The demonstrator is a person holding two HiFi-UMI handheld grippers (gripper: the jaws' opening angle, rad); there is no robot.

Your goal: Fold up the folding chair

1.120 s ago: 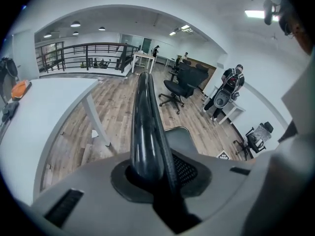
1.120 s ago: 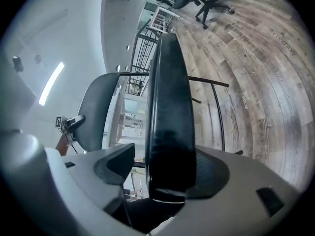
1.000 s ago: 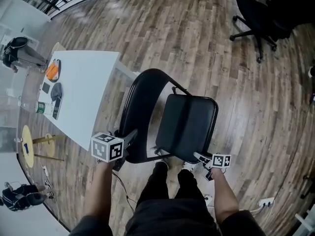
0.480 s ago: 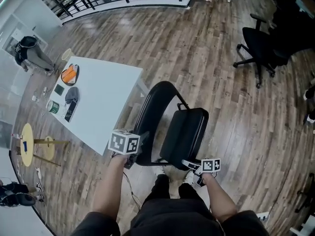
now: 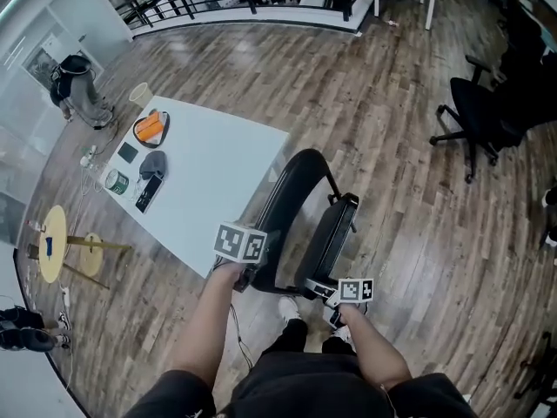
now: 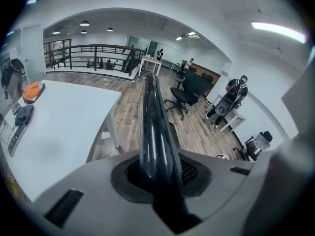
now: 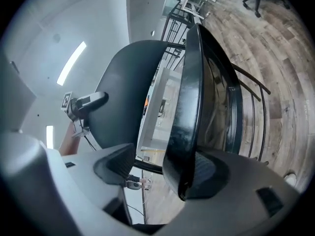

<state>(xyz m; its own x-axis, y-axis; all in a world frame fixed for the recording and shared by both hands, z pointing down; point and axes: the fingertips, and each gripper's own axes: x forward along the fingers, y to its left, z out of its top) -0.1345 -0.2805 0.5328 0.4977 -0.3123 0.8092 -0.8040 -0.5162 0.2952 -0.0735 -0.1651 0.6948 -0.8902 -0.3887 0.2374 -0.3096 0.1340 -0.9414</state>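
Observation:
The black folding chair (image 5: 292,200) stands beside the white table, its seat (image 5: 336,233) tipped up almost edge-on next to the back. My left gripper (image 5: 258,273) is shut on the chair's curved back tube (image 6: 153,127), which runs up between its jaws in the left gripper view. My right gripper (image 5: 320,287) is at the seat's front edge. In the right gripper view the seat's edge (image 7: 189,107) lies against one pad (image 7: 209,173), and a gap shows between it and the other pad (image 7: 117,163). The backrest (image 7: 129,90) stands close to the left of the seat there.
A white table (image 5: 218,177) with an orange object (image 5: 150,127) and small items stands left of the chair. A black office chair (image 5: 487,111) is at the far right, a yellow stool (image 5: 52,252) at the left. My legs and shoes (image 5: 289,307) are just behind the chair.
The seat has swung up from nearly flat to almost upright against the back. Both grippers have risen with the chair, the right one farther.

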